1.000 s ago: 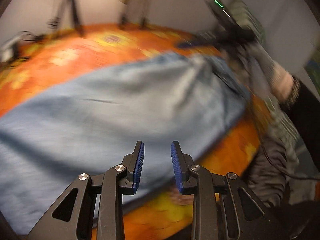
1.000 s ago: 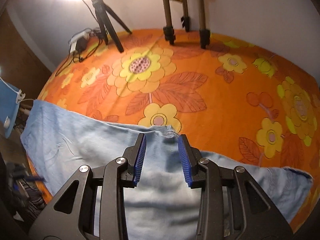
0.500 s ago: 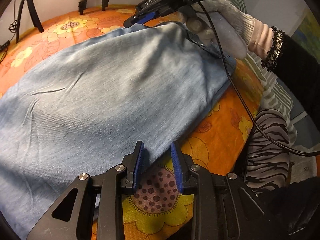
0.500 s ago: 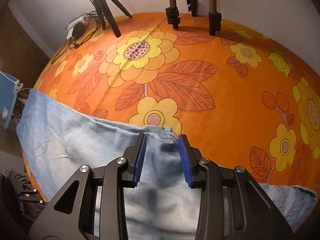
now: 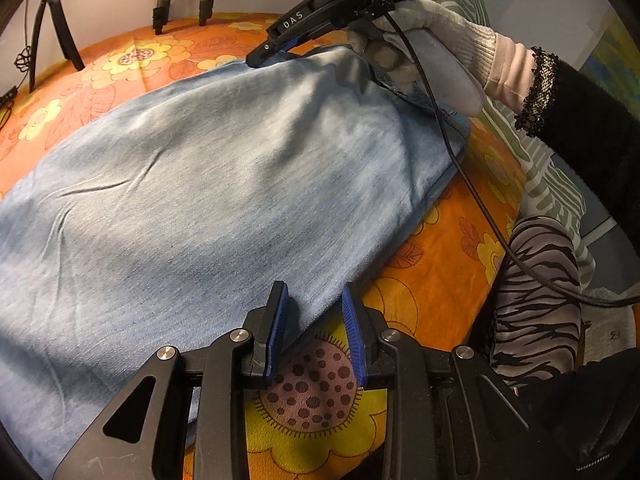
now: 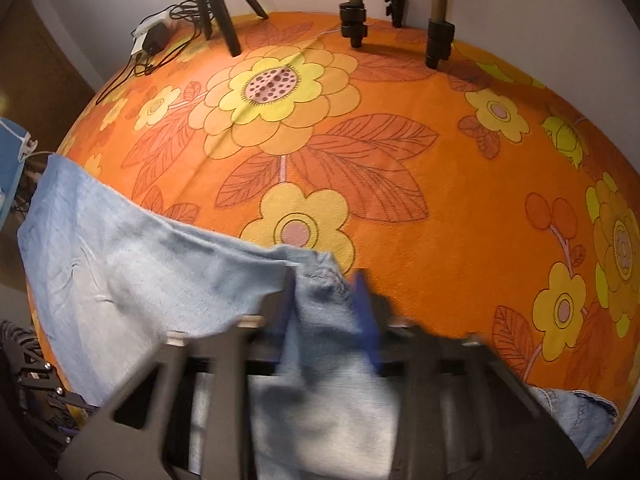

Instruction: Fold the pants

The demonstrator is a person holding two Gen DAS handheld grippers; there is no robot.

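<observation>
A pair of light blue denim pants (image 5: 224,184) lay spread flat across a bed covered by an orange sheet (image 6: 400,152) printed with large yellow flowers. The fabric looked washed-out and pale, softly creased, with a darker stitched hem along the near edge and a bunched seam at the far edge.

Judging by the way it draped and rippled, the denim would handle as soft and limp, moderately heavy, not slippery and not fragile. It would sag wherever it was not supported, so an edge or a thick seam seemed the best place to take hold, one grip at each side to carry the fold over evenly.

The left hand-held gripper (image 5: 316,332) sat low at the near edge of the pants, its blue pads parted, with the cloth edge lying between them but not pinched. The right hand-held gripper (image 6: 326,308), held by a gloved hand (image 5: 432,52), was at the far edge; its jaws were closing around the bunched seam, which sat between the blurred pads. Tripod legs (image 6: 356,4) stood on the bed's far side.
</observation>
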